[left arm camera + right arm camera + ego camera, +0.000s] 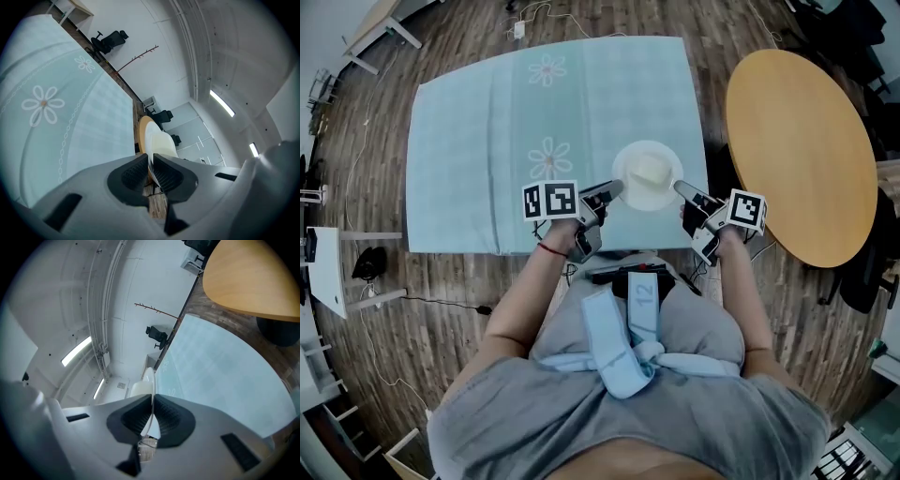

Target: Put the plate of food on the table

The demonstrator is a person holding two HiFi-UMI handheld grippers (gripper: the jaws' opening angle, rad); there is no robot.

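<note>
Here, round white plate (629, 192) bears pale food (649, 170).

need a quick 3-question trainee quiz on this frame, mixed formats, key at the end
1. True or false: the left tool and the right tool are each shut on the rim of the plate, on opposite sides.
2. Multiple choice: in the head view the plate is over
A) the bare floor
B) the table with the flowered cloth
C) an office chair
3. Fill in: in the head view, the round wooden table stands to the plate's ____.

Key: 1 true; 2 B; 3 right.
</note>
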